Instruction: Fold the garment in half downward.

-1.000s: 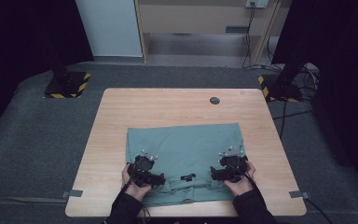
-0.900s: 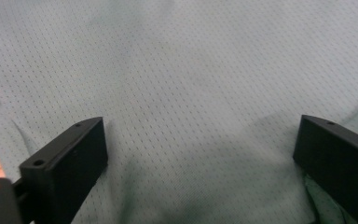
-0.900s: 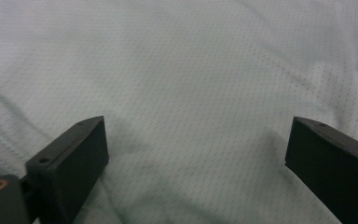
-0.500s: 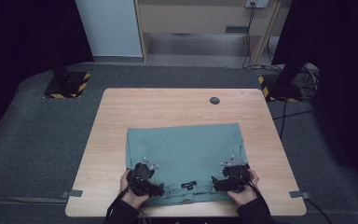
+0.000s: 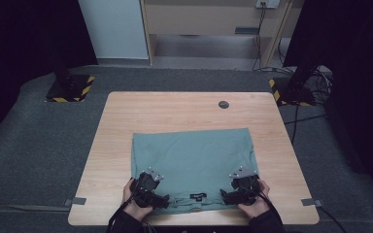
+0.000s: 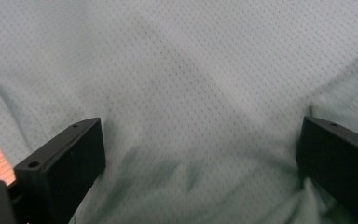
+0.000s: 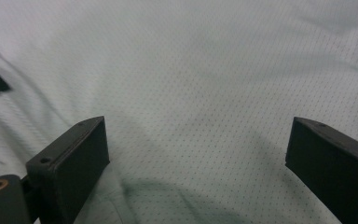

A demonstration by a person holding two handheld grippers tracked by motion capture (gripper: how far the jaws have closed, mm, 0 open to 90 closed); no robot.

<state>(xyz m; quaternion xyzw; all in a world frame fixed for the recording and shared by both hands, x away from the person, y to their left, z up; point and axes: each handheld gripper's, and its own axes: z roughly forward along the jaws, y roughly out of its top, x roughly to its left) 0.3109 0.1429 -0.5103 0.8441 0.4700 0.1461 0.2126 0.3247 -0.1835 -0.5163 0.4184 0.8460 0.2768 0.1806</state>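
Pale wooden tabletop [image 5: 175,111] carries a folded teal shirt [image 5: 194,155] at its near edge. Both left tongs [image 5: 164,200] and right tongs [image 5: 225,196] sit spread wide upon its collar end, apparently about to pinch; closing on cloth comes next.
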